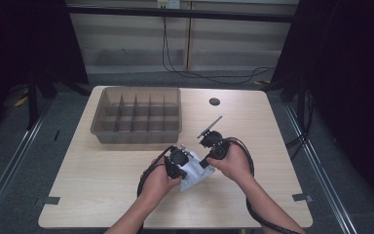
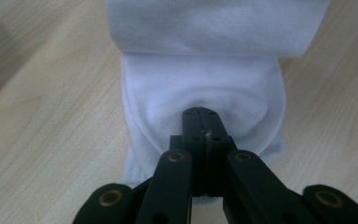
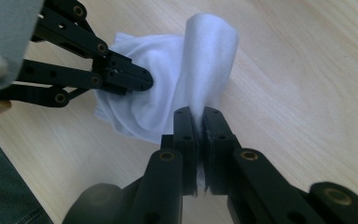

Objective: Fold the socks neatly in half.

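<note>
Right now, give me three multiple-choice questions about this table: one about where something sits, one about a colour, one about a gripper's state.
1. Where is the divided bin?
A. far left part of the table
B. near right corner
C. on the floor

2. What colour is the cloth?
A. red
B. white
C. black

3. How is the right gripper?
A. wide open
B. lying on the table
C. shut on the cloth

Answers: 1 A, the high view shows it beyond the hands, left. 2 B, both gripper views show white fabric. 3 C, a fold stands pinched between its jaws.
</note>
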Motion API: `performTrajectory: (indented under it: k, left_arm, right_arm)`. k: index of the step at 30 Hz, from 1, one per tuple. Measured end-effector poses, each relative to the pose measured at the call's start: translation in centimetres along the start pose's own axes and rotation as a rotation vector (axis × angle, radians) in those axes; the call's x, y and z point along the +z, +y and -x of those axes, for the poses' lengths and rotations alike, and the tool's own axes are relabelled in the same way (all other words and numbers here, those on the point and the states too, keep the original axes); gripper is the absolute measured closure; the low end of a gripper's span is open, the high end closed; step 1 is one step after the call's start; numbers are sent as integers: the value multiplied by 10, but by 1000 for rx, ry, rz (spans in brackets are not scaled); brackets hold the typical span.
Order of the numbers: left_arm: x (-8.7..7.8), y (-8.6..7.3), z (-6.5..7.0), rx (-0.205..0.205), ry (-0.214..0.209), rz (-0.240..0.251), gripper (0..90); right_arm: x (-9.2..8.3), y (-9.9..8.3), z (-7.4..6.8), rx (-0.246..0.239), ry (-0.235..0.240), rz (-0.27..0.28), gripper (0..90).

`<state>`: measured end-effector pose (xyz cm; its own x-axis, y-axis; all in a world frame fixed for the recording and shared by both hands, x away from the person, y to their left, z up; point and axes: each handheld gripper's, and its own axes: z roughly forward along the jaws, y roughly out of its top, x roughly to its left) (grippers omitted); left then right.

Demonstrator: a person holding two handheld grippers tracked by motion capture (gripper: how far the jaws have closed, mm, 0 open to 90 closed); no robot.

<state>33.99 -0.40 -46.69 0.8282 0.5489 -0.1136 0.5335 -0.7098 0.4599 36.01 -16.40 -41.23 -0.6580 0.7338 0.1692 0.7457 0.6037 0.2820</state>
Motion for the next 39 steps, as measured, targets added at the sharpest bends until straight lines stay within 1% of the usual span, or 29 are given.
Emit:
performTrajectory:
  k: [3,6,8,9,12,13,14,16,17,18,20,25,26,27,28,29,33,34,39]
  left_arm:
    - [0,0,0,1,1,0,900]
    - [-2,0,0,5,2,3,897]
    - [-3,0,-1,4,1,6,873]
    - [-4,1,-2,9,-3,5,873]
    - [-12,0,-4,-4,0,8,861]
    - [-12,0,-4,-4,0,8,862]
    - [-15,0,-5,0,-2,1,863]
    - [-20,0,-5,4,-4,-3,868]
    - [-22,-1,-5,-1,-6,-7,868]
    - [-24,-1,-5,8,-5,-12,870]
    - [-28,-3,-5,13,-1,-22,874]
    - [-32,-11,-7,17,1,-26,880]
    - [-32,-13,-7,15,2,-26,881]
    - [-30,-16,-6,24,-1,-42,881]
    - [-30,-16,-6,24,-1,-42,881]
    - [-26,-20,-6,14,-2,-42,881]
    - [-19,-25,-7,16,-12,-52,882]
    - [-17,-26,-7,16,-9,-42,883]
    - [-14,-22,-6,17,-17,-51,885]
  right_arm:
    - [1,1,-1,-5,9,1,856]
    - [3,2,-3,-5,-3,-6,856]
    - [4,3,-2,-8,-9,-4,856]
    - [3,3,-1,-8,-13,-6,857]
    - [2,2,6,9,-23,-7,857]
    - [2,2,6,9,-23,-7,857]
    - [1,1,11,17,-32,-6,857]
    - [1,1,14,26,-36,-11,857]
    - [1,1,14,26,-36,-11,857]
    - [2,0,15,25,-40,-12,857]
    - [3,0,16,27,-46,-16,857]
    - [3,0,18,33,-52,-16,857]
    - [2,1,18,35,-53,-15,857]
    - [2,1,17,30,-56,-16,857]
    - [2,1,17,25,-67,-15,857]
    - [2,2,17,26,-69,-18,857]
    - [2,2,18,20,-69,-13,857]
    - [2,2,18,23,-65,-16,857]
    - [2,3,17,21,-61,-11,857]
